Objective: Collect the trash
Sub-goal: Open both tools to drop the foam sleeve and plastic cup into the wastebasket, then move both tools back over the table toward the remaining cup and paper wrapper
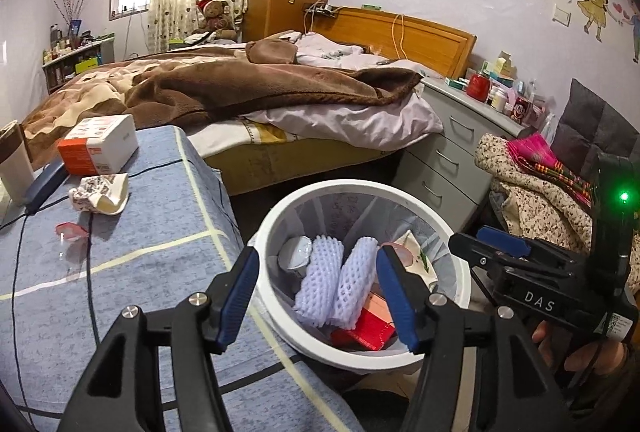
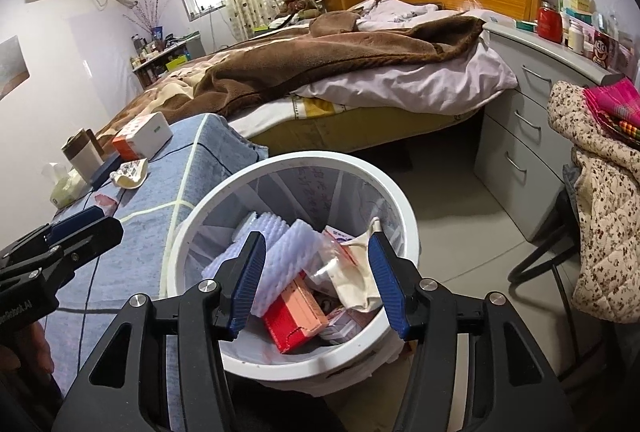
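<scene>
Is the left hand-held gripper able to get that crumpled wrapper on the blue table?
Probably yes. The left hand-held gripper is open and empty, and the crumpled wrapper lies uncovered on the blue table; only a thin black cable runs beside it.

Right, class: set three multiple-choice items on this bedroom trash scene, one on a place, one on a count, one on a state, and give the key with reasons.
1. Where does the crumpled wrapper lie?
A. in the bin
B. on the blue cloth-covered surface
C. on the bed

2. How many white foam net sleeves show in the white bin?
A. two
B. four
C. none

3. How do the left gripper and right gripper stand?
A. both clamped on trash
B. one holds a box
C. both open, holding nothing

Key: 1 B, it rests beside the tissue pack on the cloth; 2 A, two rolls lie side by side; 3 C, gaps show between the pads, nothing touching them.
</scene>
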Action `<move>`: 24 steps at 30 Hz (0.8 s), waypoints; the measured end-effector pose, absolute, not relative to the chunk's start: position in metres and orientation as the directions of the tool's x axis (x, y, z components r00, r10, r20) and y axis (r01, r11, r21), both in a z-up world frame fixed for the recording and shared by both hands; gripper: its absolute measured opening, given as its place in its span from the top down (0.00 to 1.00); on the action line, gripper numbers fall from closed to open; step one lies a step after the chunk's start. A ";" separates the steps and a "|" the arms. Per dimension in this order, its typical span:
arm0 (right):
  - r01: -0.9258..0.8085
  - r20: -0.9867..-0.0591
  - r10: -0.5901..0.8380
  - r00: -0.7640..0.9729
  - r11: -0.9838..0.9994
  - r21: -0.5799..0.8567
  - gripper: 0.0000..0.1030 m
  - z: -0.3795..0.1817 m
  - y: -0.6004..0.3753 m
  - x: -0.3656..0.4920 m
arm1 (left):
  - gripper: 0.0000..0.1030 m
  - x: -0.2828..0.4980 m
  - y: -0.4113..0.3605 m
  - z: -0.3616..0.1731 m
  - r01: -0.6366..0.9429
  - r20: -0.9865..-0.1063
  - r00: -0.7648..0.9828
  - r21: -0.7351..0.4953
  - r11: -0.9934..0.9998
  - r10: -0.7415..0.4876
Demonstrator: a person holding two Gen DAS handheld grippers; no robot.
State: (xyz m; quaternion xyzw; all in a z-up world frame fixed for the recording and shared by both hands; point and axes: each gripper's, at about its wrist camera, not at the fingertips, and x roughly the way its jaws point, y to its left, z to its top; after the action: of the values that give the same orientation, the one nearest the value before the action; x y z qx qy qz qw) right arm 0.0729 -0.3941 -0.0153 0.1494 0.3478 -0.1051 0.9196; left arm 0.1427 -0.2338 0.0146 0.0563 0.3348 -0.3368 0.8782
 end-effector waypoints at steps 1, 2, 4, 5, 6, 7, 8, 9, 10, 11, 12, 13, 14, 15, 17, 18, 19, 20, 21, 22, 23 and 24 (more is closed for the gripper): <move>0.293 -0.670 -0.088 0.737 0.935 0.200 0.47 -0.015 -0.393 0.073 | 0.39 0.143 -0.232 0.015 0.625 -0.625 0.553 -0.125 0.770 -0.550; 0.289 -0.669 -0.087 0.739 0.937 0.198 0.47 -0.014 -0.391 0.074 | 0.38 0.143 -0.229 0.016 0.622 -0.625 0.556 -0.125 0.773 -0.548; 0.279 -0.664 -0.082 0.743 0.940 0.196 0.47 -0.013 -0.387 0.076 | 0.38 0.145 -0.223 0.017 0.613 -0.621 0.564 -0.125 0.780 -0.544; 0.274 -0.662 -0.079 0.745 0.941 0.196 0.47 -0.012 -0.385 0.077 | 0.38 0.145 -0.220 0.017 0.608 -0.620 0.568 -0.126 0.784 -0.541; 0.269 -0.659 -0.077 0.748 0.943 0.196 0.47 -0.011 -0.384 0.079 | 0.38 0.146 -0.216 0.018 0.604 -0.618 0.572 -0.128 0.787 -0.539; 0.262 -0.656 -0.073 0.751 0.945 0.196 0.47 -0.010 -0.381 0.081 | 0.37 0.148 -0.211 0.018 0.595 -0.616 0.578 -0.130 0.793 -0.535; 0.256 -0.653 -0.068 0.755 0.946 0.197 0.47 -0.010 -0.379 0.082 | 0.37 0.149 -0.206 0.018 0.584 -0.613 0.589 -0.127 0.802 -0.526; 0.249 -0.651 -0.063 0.757 0.948 0.197 0.47 -0.009 -0.376 0.084 | 0.37 0.150 -0.201 0.018 0.575 -0.612 0.599 -0.120 0.809 -0.517; 0.238 -0.649 -0.057 0.759 0.951 0.196 0.47 -0.008 -0.373 0.088 | 0.36 0.151 -0.197 0.018 0.567 -0.610 0.607 -0.117 0.815 -0.509; 0.230 -0.647 -0.052 0.761 0.954 0.193 0.47 -0.008 -0.370 0.091 | 0.36 0.154 -0.190 0.017 0.554 -0.610 0.614 -0.118 0.824 -0.500; 0.219 -0.644 -0.047 0.764 0.957 0.190 0.46 -0.007 -0.366 0.094 | 0.36 0.156 -0.186 0.016 0.547 -0.611 0.616 -0.123 0.828 -0.498; 0.209 -0.641 -0.041 0.766 0.960 0.188 0.46 -0.007 -0.363 0.098 | 0.36 0.160 -0.179 0.015 0.531 -0.611 0.624 -0.126 0.838 -0.487; 0.201 -0.640 -0.037 0.768 0.962 0.186 0.46 -0.007 -0.360 0.100 | 0.35 0.162 -0.175 0.014 0.515 -0.612 0.636 -0.117 0.849 -0.469; 0.191 -0.638 -0.031 0.769 0.964 0.183 0.47 -0.007 -0.357 0.104 | 0.35 0.166 -0.171 0.014 0.501 -0.613 0.646 -0.108 0.858 -0.455; 0.170 -0.638 -0.023 0.770 0.970 0.171 0.46 -0.006 -0.351 0.110 | 0.35 0.171 -0.161 0.012 0.482 -0.613 0.653 -0.115 0.869 -0.444; 0.162 -0.638 -0.019 0.770 0.973 0.166 0.46 -0.006 -0.348 0.114 | 0.35 0.176 -0.154 0.011 0.469 -0.615 0.654 -0.126 0.874 -0.440; 0.152 -0.638 -0.013 0.770 0.975 0.163 0.46 -0.006 -0.345 0.119 | 0.35 0.179 -0.148 0.010 0.454 -0.616 0.660 -0.130 0.882 -0.431; 0.144 -0.639 -0.007 0.769 0.976 0.163 0.46 -0.006 -0.343 0.122 | 0.35 0.182 -0.143 0.009 0.442 -0.617 0.664 -0.132 0.887 -0.422; 0.137 -0.640 0.000 0.768 0.977 0.163 0.46 -0.006 -0.340 0.126 | 0.35 0.185 -0.137 0.008 0.429 -0.618 0.668 -0.137 0.893 -0.415; 0.125 -0.640 0.010 0.768 0.978 0.166 0.46 -0.006 -0.337 0.131 | 0.35 0.189 -0.131 0.007 0.412 -0.619 0.673 -0.143 0.900 -0.406; 0.115 -0.639 0.021 0.769 0.979 0.170 0.46 -0.006 -0.335 0.135 | 0.35 0.192 -0.125 0.006 0.400 -0.620 0.676 -0.146 0.905 -0.399; 0.104 -0.641 0.034 0.767 0.979 0.176 0.46 -0.007 -0.332 0.141 | 0.35 0.195 -0.120 0.005 0.384 -0.622 0.681 -0.147 0.911 -0.387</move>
State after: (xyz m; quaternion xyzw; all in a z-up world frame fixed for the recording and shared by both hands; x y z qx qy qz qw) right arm 0.1406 -0.3318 -0.0069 0.1009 0.3411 -0.0189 0.9344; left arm 0.1952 -0.1200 0.0051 -0.0021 0.3395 -0.2104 0.9168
